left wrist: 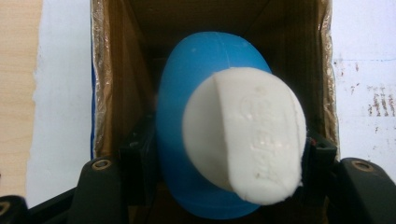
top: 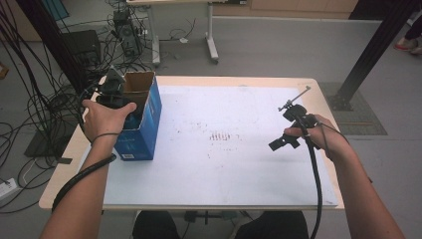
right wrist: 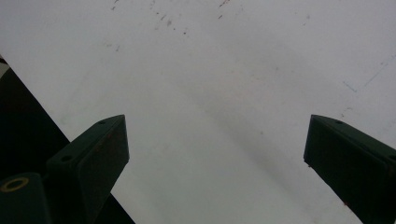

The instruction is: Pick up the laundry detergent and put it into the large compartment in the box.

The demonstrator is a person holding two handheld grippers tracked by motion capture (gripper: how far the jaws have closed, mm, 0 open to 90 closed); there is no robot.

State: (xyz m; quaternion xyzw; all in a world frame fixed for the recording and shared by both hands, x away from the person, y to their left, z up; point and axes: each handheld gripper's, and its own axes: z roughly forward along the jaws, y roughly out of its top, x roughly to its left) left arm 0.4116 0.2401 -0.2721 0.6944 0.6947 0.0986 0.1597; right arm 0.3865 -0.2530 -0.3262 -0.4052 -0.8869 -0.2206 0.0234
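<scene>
The right gripper (top: 286, 142) sits low at about 4 o'clock on the white paper sheet (top: 224, 164) that covers the wooden table (top: 59, 184). Its two black jaws are spread wide with nothing between them, and in the right gripper view the sheet's edge runs close by at 8 o'clock. There is lots of bare sheet all around it, with only small brown marks (top: 221, 136) near the middle. Farther off, at 10 o'clock, the left gripper (top: 113, 92) reaches down into the open top of the tall blue cardboard box (top: 144, 132). In the left gripper view its jaws are squeezed on a round blue plastic bottle with a white cap (left wrist: 219, 140), inside the box. The brown box walls (left wrist: 119, 84) stand close on both sides, so room there is tight. The box stands near the table's left edge.
</scene>
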